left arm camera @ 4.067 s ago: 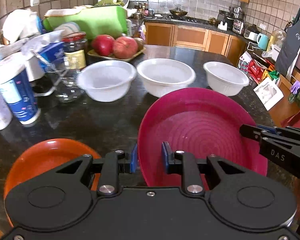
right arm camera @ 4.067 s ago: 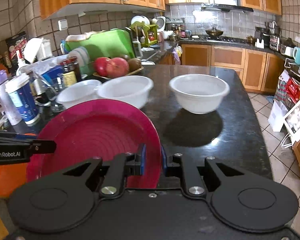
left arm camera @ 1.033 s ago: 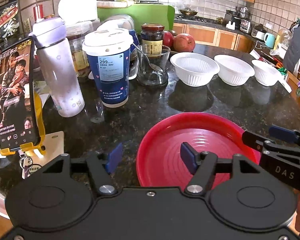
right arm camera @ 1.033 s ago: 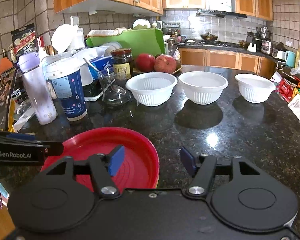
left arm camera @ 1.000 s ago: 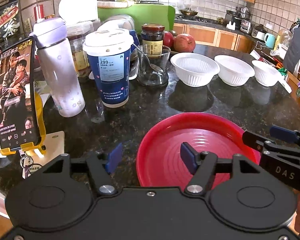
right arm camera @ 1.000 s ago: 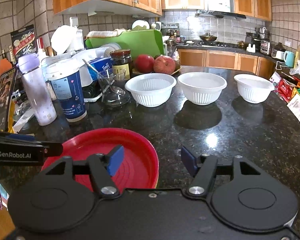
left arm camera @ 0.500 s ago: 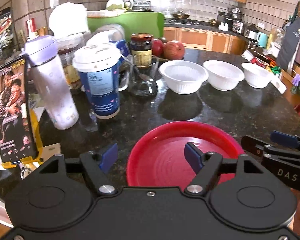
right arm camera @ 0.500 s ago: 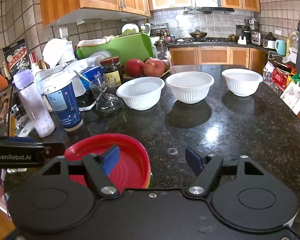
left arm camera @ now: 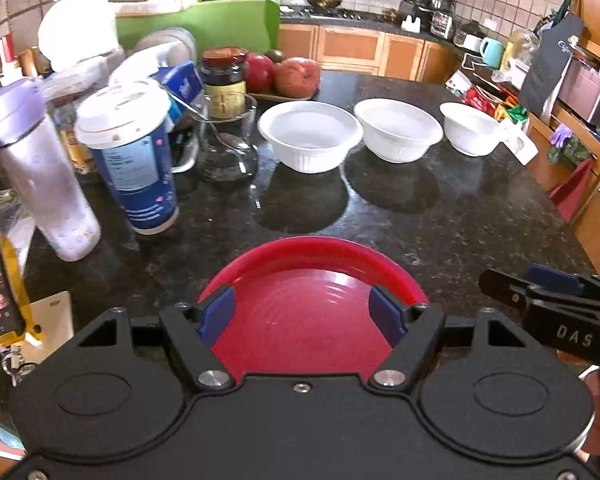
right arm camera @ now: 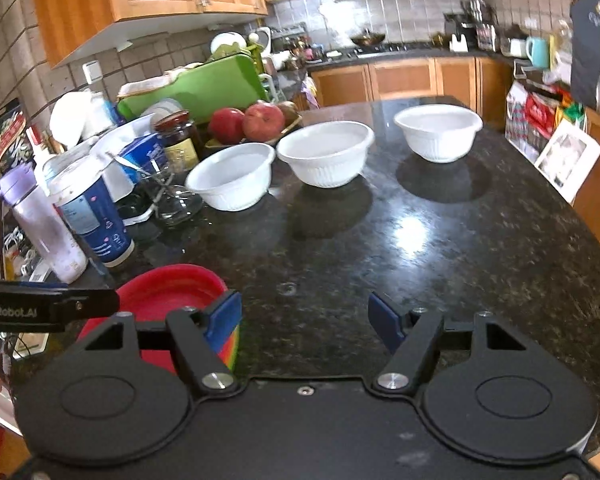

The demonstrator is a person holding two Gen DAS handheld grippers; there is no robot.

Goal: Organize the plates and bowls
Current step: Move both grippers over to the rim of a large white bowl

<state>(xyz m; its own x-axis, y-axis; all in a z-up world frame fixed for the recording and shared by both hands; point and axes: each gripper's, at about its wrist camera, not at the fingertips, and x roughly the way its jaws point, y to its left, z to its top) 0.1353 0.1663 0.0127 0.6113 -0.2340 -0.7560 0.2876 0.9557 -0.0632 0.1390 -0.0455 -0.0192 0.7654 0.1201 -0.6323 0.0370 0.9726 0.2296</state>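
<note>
A red plate [left arm camera: 312,280] with ringed ridges on a black speckled desk [left arm camera: 440,216]; three white ribbed bowls [left arm camera: 309,136], a blue-and-white cup [left arm camera: 130,156], a green board [left arm camera: 220,28], black tongs [left arm camera: 306,316] with blue pads [left arm camera: 218,314].

Both grippers' fingers [left arm camera: 217,314] spread wide.

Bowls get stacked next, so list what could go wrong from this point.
1. The left white bowl sits close to the glass cup with a spoon; reaching for it could knock the glass.
2. The plate stack lies near the counter's front edge; either open gripper, left or right, might nudge it off.
</note>
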